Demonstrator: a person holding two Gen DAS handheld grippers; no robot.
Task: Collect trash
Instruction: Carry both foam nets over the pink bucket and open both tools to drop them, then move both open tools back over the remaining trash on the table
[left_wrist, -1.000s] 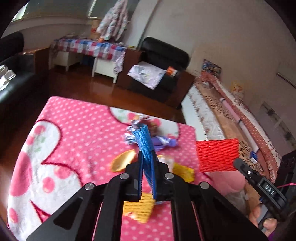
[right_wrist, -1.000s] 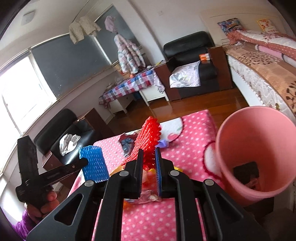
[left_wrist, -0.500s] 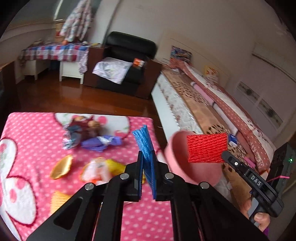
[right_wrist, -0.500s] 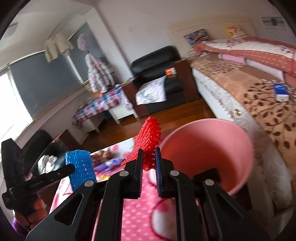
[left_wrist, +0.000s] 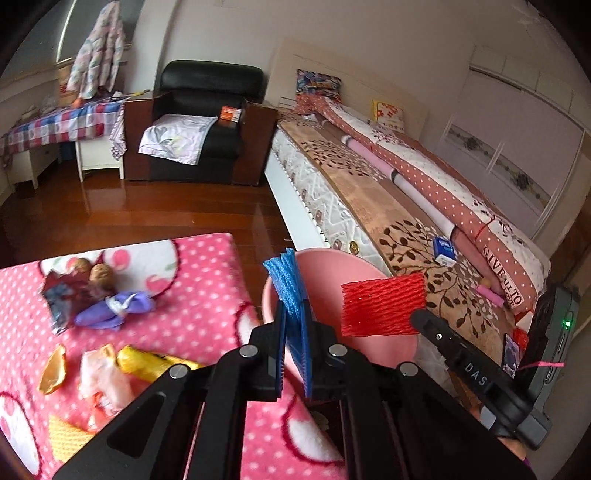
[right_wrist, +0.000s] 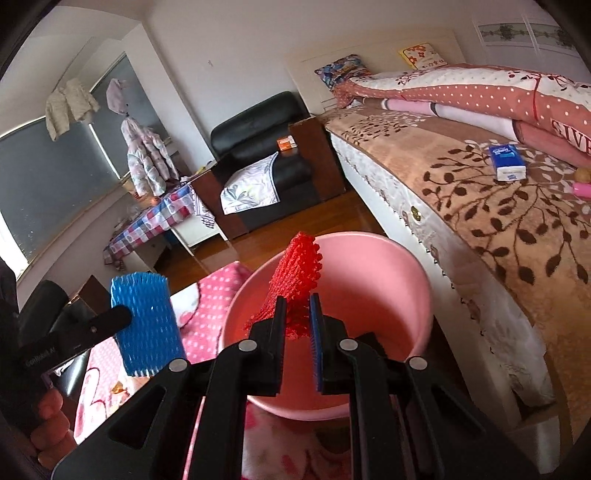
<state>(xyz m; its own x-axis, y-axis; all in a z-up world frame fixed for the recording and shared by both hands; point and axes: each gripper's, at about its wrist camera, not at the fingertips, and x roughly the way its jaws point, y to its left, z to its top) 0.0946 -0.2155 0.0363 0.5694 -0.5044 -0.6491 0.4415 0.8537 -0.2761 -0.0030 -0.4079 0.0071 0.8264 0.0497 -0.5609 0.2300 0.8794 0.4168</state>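
Observation:
My left gripper (left_wrist: 293, 319) is shut on a blue foam net (left_wrist: 286, 282), held upright at the near rim of the pink bin (left_wrist: 332, 264). The same blue foam net (right_wrist: 146, 321) shows at the left in the right wrist view. My right gripper (right_wrist: 297, 304) is shut on a red foam net (right_wrist: 297, 271), which hangs over the open mouth of the pink bin (right_wrist: 369, 266). In the left wrist view that red foam net (left_wrist: 382, 304) hovers over the bin's right side. Wrappers (left_wrist: 96, 306) and yellow scraps (left_wrist: 147, 362) lie on the pink dotted table cover (left_wrist: 207, 284).
The bin stands between the table edge and a bed (left_wrist: 388, 206) with a brown leaf-pattern blanket. A blue tissue pack (right_wrist: 506, 162) lies on the bed. A black armchair (left_wrist: 207, 110) and a checked-cloth table (left_wrist: 55, 125) stand across the wooden floor (left_wrist: 147, 210).
Both grippers have swung from over the table toward the pink bin, carrying their nets. The red net now hangs above the bin's mouth and the blue net reaches its rim.

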